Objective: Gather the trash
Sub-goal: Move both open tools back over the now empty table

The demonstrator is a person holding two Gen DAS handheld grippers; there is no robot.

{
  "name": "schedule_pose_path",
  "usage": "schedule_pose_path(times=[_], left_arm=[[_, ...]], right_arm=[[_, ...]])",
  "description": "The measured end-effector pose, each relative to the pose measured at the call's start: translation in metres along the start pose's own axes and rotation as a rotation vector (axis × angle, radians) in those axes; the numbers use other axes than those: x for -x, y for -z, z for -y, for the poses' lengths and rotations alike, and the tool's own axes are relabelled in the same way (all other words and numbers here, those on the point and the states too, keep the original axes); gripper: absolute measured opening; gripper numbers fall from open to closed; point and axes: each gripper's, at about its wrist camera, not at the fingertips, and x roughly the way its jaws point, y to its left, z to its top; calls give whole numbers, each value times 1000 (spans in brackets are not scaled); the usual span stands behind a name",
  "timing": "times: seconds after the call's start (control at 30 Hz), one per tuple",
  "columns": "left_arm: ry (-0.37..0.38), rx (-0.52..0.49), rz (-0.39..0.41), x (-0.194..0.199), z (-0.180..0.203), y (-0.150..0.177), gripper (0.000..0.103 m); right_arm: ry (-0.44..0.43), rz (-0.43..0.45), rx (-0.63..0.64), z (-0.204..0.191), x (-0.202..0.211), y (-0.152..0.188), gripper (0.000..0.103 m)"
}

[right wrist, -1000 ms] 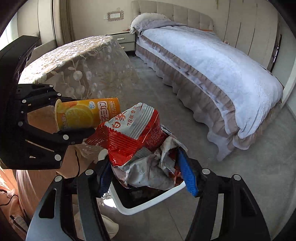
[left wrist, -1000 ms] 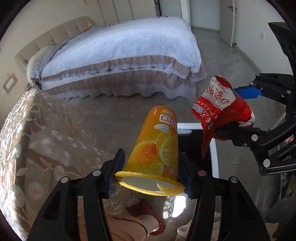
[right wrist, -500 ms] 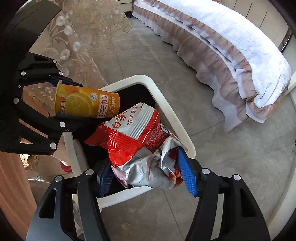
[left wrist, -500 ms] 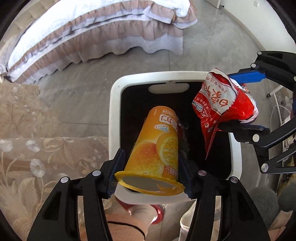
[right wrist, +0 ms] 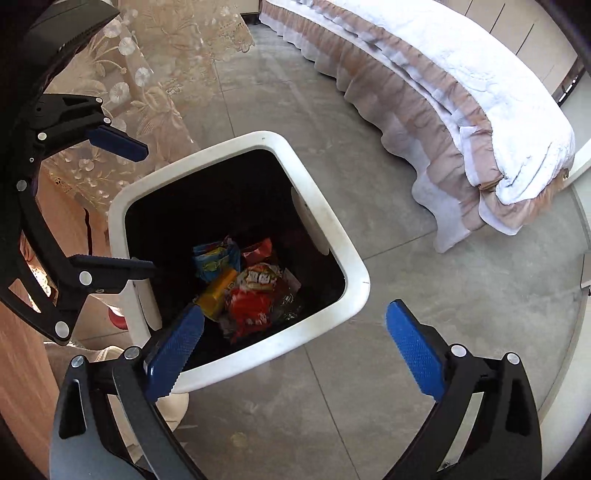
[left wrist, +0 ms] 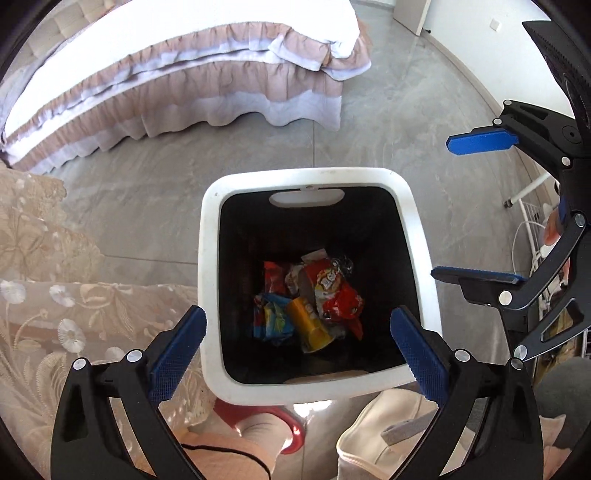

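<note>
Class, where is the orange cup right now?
In both views the orange cup lies at the bottom of the white bin, between a blue wrapper and a red bag.

Bedroom in a home, no doubt. Upper left of the left wrist view: a made-up bed [left wrist: 177,55] w/ white quilted cover and a frilled beige-and-lilac valance down to the floor. Same bed runs along the upper right in the right wrist view. Grey polished tile floor [left wrist: 388,122] across the middle. Left edge: a table under a lace-embroidered floral cloth [left wrist: 44,288], domestic stuff. Centre frame: small white-rimmed waste bin [left wrist: 208,258] w/ dark inside, snack wrappers [left wrist: 332,291] lying at the bottom. Top right: pale wall w/ a door [left wrist: 410,14] edge. Far upper right in the right wrist view: pale wardrobe panels [right wrist: 517,26] behind the bed.
</note>
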Motion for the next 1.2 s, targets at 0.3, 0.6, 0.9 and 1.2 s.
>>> schedule_pose_path(times=[0.3, 0.6, 0.9, 1.2], left_arm=[[-42, 27, 162, 79, 2, 7, 98], [-231, 150, 382, 195, -9, 38, 98], [-529, 483, 569, 306, -49, 134, 98], [-717, 805, 642, 379, -75, 239, 98]], right_arm=[[64, 139, 11, -6, 65, -15, 98], [168, 363, 46, -44, 159, -41, 98], [117, 620, -6, -122, 233, -74, 98], [-50, 764, -46, -202, 272, -107, 98]])
